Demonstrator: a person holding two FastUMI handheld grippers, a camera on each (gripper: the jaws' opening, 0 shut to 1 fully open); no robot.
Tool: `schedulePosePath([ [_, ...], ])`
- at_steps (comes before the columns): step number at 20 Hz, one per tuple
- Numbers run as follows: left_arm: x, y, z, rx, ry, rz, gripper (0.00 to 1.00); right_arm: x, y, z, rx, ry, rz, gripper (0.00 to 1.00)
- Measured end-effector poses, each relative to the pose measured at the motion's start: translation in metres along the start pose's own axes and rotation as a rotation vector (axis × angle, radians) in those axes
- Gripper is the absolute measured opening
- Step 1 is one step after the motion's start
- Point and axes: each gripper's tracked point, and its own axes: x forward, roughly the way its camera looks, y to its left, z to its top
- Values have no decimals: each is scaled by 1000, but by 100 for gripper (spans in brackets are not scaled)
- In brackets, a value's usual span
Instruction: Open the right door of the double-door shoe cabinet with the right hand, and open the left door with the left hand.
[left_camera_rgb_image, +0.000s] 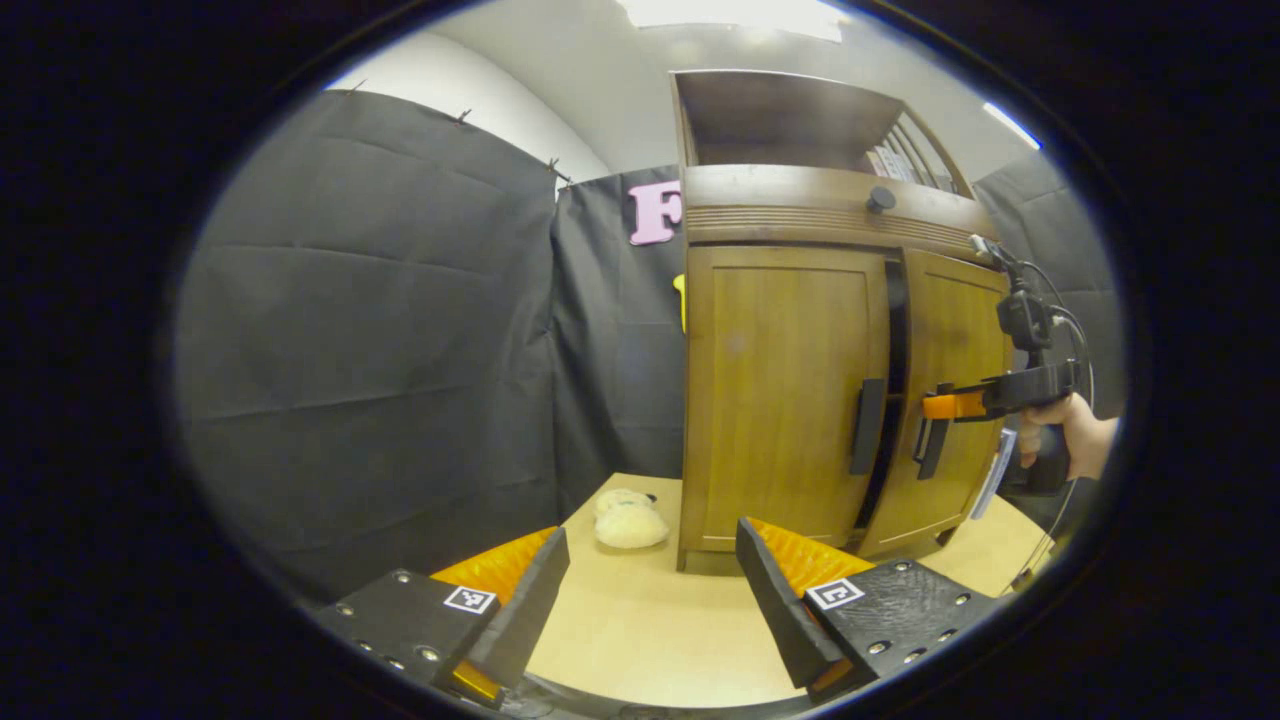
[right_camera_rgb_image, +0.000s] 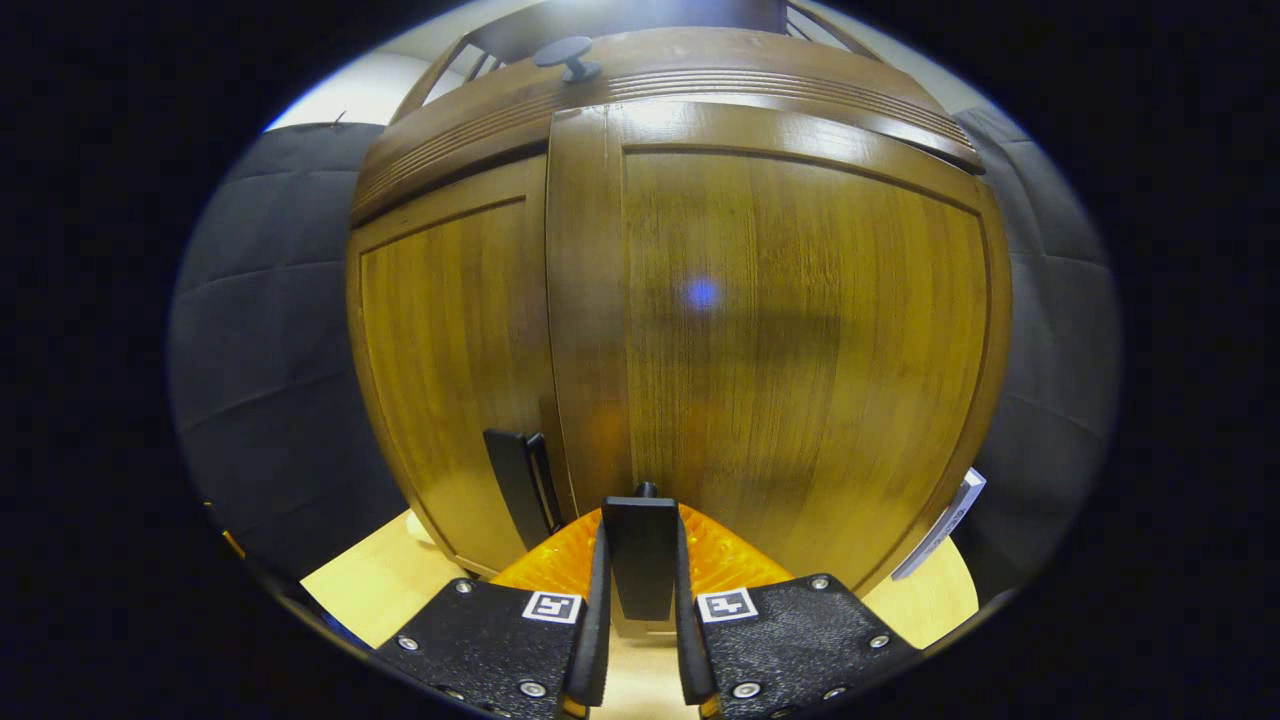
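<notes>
The wooden shoe cabinet (left_camera_rgb_image: 780, 210) stands on a light table. In the left gripper view its left door (left_camera_rgb_image: 775, 390) is closed, with a black handle (left_camera_rgb_image: 866, 425) at its inner edge. The right door (left_camera_rgb_image: 950, 370) stands slightly ajar, a dark gap beside it. My right gripper (left_camera_rgb_image: 940, 405), held by a hand (left_camera_rgb_image: 1085, 435), is at the right door's handle (left_camera_rgb_image: 932, 450). In the right gripper view my right gripper (right_camera_rgb_image: 640, 575) is shut on that black handle (right_camera_rgb_image: 640, 550), close against the right door (right_camera_rgb_image: 800, 330). My left gripper (left_camera_rgb_image: 650, 590) hangs open, well short of the cabinet.
A cream plush item (left_camera_rgb_image: 628, 520) lies on the table (left_camera_rgb_image: 640, 630) left of the cabinet's base. Above the doors a drawer front carries a round knob (left_camera_rgb_image: 880, 198), with an open shelf over it. A white tag (right_camera_rgb_image: 940, 525) hangs at the cabinet's right side.
</notes>
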Motion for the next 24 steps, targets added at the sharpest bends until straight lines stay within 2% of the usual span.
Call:
schedulePosePath([
  [2,0,-1,0,7,0,-6,100,1,-4,7,7,4,6,28],
  [3,1,-2,0,6,-1,-10,96,0,-5,10,7,5,8,29],
  [4,2,-2,-1,3,1,-14,100,-1,-5,10,7,5,8,28],
  [24,10,-18,2,50,21,-134,100,-4,-20,53,70,38,21,28],
])
